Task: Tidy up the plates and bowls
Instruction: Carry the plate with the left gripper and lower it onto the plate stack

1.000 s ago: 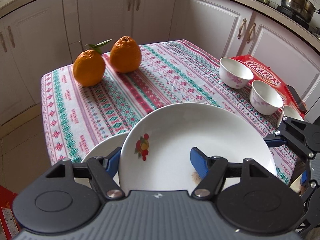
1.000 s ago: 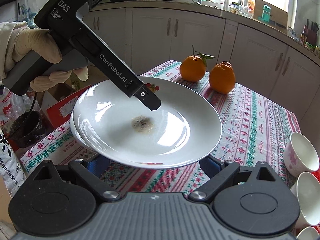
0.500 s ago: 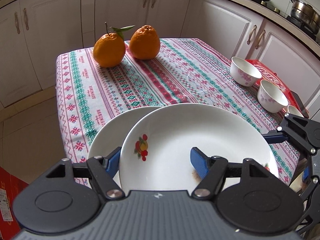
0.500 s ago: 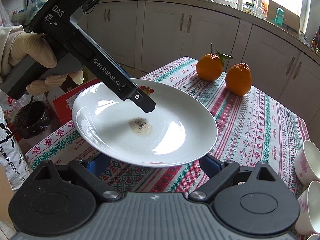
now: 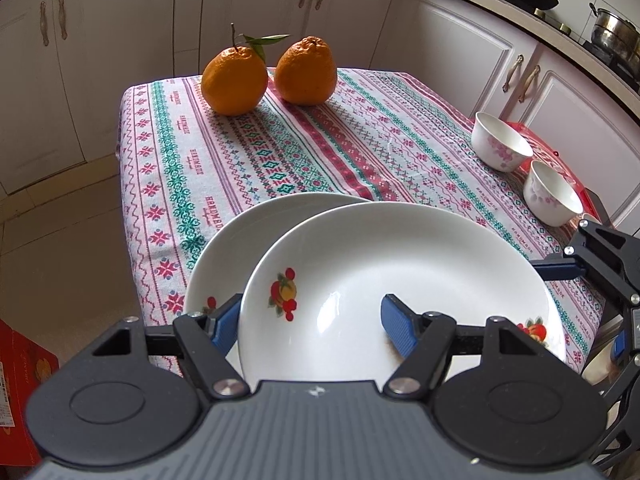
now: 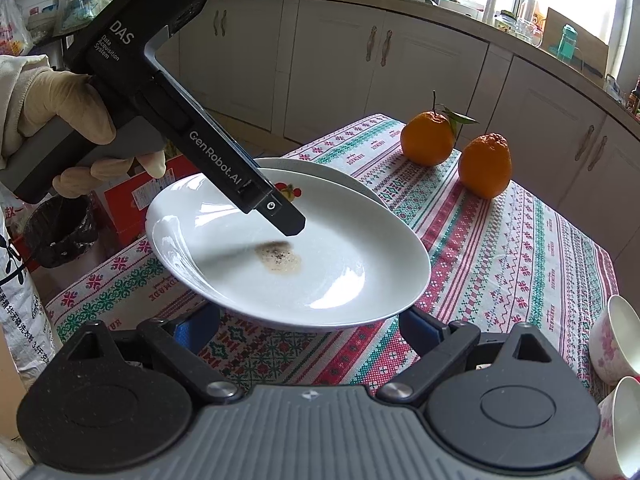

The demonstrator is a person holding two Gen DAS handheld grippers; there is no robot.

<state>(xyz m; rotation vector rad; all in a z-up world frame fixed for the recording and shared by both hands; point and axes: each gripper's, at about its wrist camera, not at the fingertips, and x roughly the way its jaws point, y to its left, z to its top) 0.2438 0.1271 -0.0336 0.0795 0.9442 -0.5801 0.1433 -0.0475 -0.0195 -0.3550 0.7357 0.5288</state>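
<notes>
My left gripper [image 5: 310,322] is shut on the near rim of a white plate [image 5: 400,280] with fruit prints and a brown stain, one finger above and one below, holding it tilted above the table. A second white plate [image 5: 240,248] lies on the patterned tablecloth [image 5: 360,140] under and behind it. In the right wrist view the held plate [image 6: 320,264] hangs in front of my right gripper [image 6: 308,328], which is open and empty with its fingers under the plate's edge. The lower plate [image 6: 320,172] peeks out behind. Two flowered bowls [image 5: 502,146] [image 5: 552,192] stand at the right.
Two oranges [image 5: 234,80] [image 5: 306,70] sit at the far end of the table. A red box [image 5: 560,156] lies under the bowls. White cabinets surround the table. A bin [image 6: 60,228] and red carton [image 6: 140,196] are on the floor at left.
The held plate has lifted and shifted right, baring more of the lower plate. Both grippers have drawn back slightly from the oranges.
</notes>
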